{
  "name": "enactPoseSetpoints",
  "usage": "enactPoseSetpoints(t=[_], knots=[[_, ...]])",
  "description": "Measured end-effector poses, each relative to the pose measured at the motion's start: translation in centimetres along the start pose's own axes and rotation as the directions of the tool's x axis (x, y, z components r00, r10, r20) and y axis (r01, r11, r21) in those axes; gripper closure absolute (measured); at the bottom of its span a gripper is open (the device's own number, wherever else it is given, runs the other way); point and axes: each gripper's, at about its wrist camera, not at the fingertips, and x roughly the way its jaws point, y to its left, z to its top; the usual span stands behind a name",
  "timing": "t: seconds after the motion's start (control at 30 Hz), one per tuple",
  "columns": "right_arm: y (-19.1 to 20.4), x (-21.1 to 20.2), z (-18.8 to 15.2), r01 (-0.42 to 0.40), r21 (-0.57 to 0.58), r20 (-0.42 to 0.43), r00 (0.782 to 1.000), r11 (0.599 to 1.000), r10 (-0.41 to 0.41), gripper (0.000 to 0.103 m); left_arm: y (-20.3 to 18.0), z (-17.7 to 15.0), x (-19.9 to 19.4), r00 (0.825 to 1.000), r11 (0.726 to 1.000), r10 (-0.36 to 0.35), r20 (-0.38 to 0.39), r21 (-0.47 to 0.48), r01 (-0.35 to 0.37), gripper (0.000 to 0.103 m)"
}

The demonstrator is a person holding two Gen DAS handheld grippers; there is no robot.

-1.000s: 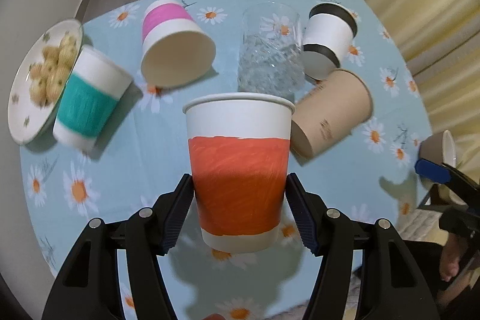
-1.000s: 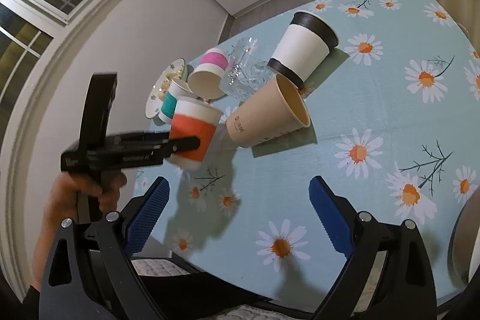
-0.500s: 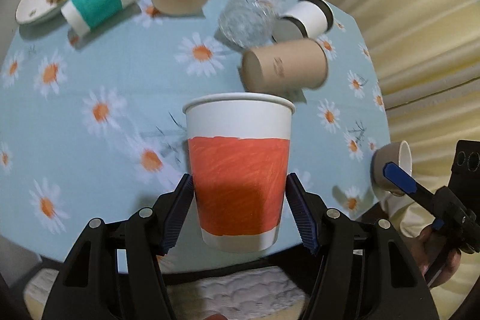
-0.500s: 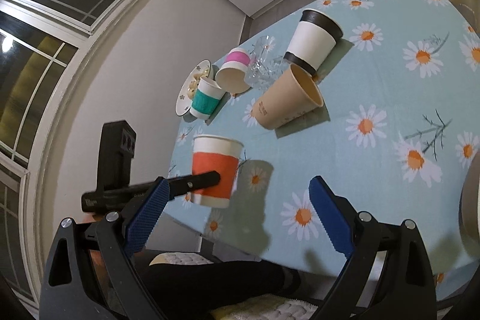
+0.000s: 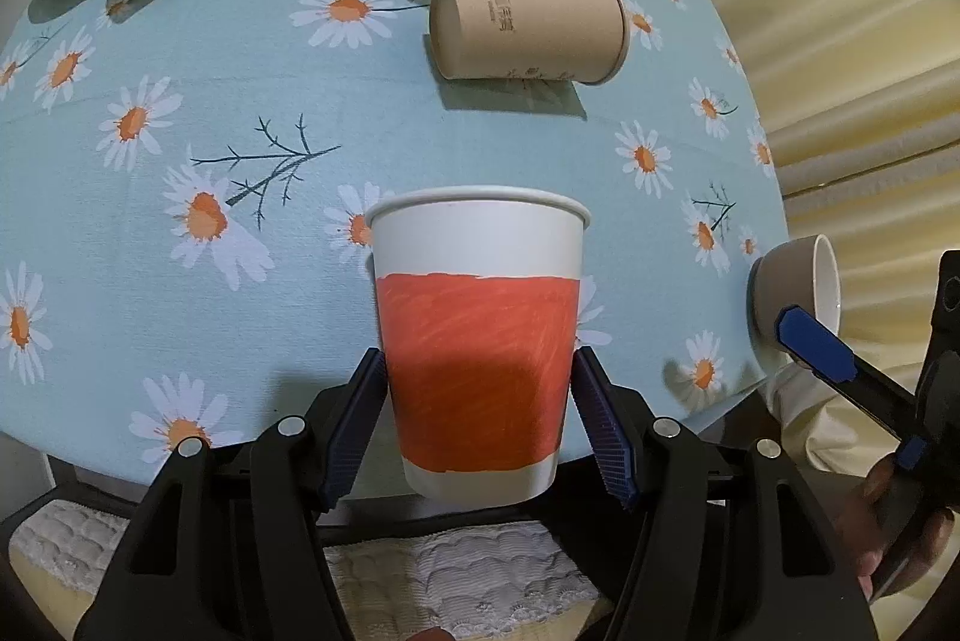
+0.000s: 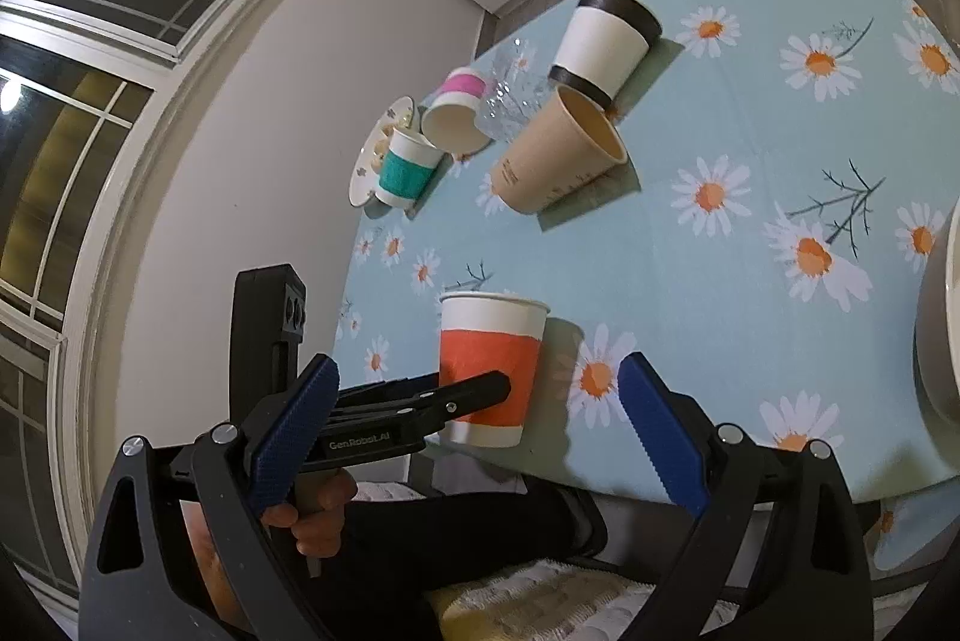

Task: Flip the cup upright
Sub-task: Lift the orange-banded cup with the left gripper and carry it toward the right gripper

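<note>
The left tongs point(image 5: 477, 422) clench the upright white paper cup with an orange band point(image 5: 477, 341) at the near edge of the daisy-print table point(image 5: 180, 101); the right tongs point(image 6: 477, 437) gape apart, empty.

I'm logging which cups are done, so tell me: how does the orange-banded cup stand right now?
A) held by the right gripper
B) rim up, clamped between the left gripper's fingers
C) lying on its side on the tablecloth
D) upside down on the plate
B: the orange-banded cup shows its rim on top, the left gripper squeezing its lower sides; the right gripper is open and empty.
</note>
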Motion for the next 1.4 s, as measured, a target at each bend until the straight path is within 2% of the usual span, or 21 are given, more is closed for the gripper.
enactPoseSetpoints(t=[0.17,0.27,0.63,0.87,1.2,1.4], knots=[[-0.7,-0.1,-0.2,-0.006,0.023,-0.017,1.0,1.0,0.006,0.01,-0.6,0.0,0.5,0.999,1.0,0.03,-0.01,0.006,-0.03,0.041],[-0.6,-0.4,-0.3,-0.013,0.027,-0.011,1.0,1.0,0.013,0.01,-1.0,0.0,0.5,0.999,0.999,0.042,-0.004,0.014,-0.042,0.031],[-0.7,-0.6,-0.4,-0.008,0.028,-0.009,1.0,1.0,0.009,0.01,-1.1,-0.3,-0.1,0.998,0.998,0.06,0.003,0.024,-0.06,0.031],[-0.9,0.0,-0.5,0.005,0.027,-0.024,1.0,1.0,-0.004,0.01,-0.7,-0.5,-0.5,0.999,0.999,0.047,0.008,0.025,-0.047,0.031],[-0.9,3.1,-0.7,0.013,0.022,-0.105,0.994,1.0,-0.011,0.01,1.7,-2.3,-4.6,0.995,1.0,0.005,0.098,0.028,-0.008,0.031],[-0.6,6.1,-0.9,0.075,-0.015,-0.15,0.986,0.997,-0.076,0.01,4.2,-4.7,-6.9,0.986,0.999,-0.029,0.166,0.036,0.023,0.031]])
